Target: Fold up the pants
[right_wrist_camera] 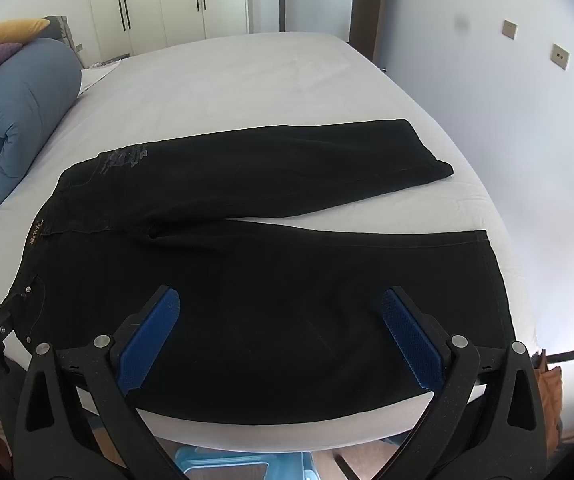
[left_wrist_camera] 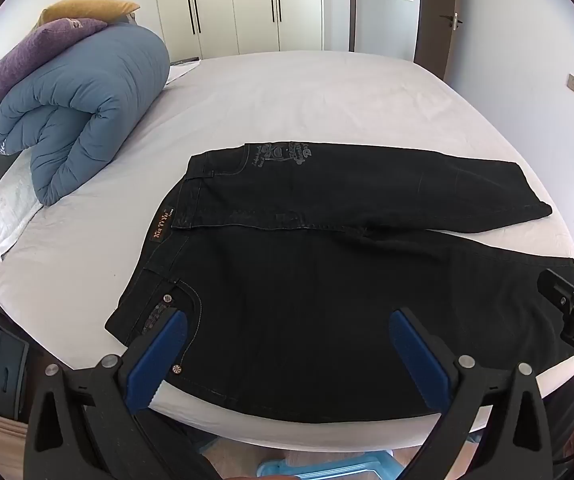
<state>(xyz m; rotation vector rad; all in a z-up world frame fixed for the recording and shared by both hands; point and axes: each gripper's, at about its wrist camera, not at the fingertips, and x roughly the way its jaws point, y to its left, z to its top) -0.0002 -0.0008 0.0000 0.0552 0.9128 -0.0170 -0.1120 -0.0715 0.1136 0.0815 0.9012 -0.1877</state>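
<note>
Black jeans (left_wrist_camera: 307, 280) lie flat on the white bed (left_wrist_camera: 287, 92), waistband to the left, both legs spread apart toward the right. My left gripper (left_wrist_camera: 289, 320) hovers open above the near hip and pocket area, blue pads (left_wrist_camera: 157, 364) wide apart and empty. In the right wrist view the same jeans (right_wrist_camera: 287, 272) fill the middle, and my right gripper (right_wrist_camera: 281, 300) hangs open over the near leg, closer to the hem, holding nothing. The right gripper's tip (left_wrist_camera: 567, 304) shows at the left view's right edge.
A rolled blue duvet (left_wrist_camera: 83, 108) with purple and yellow pillows (left_wrist_camera: 39, 48) sits at the bed's far left. White wardrobes (left_wrist_camera: 239, 4) and a door (left_wrist_camera: 435, 12) stand behind. A light-blue stool (right_wrist_camera: 247, 466) is below the near bed edge.
</note>
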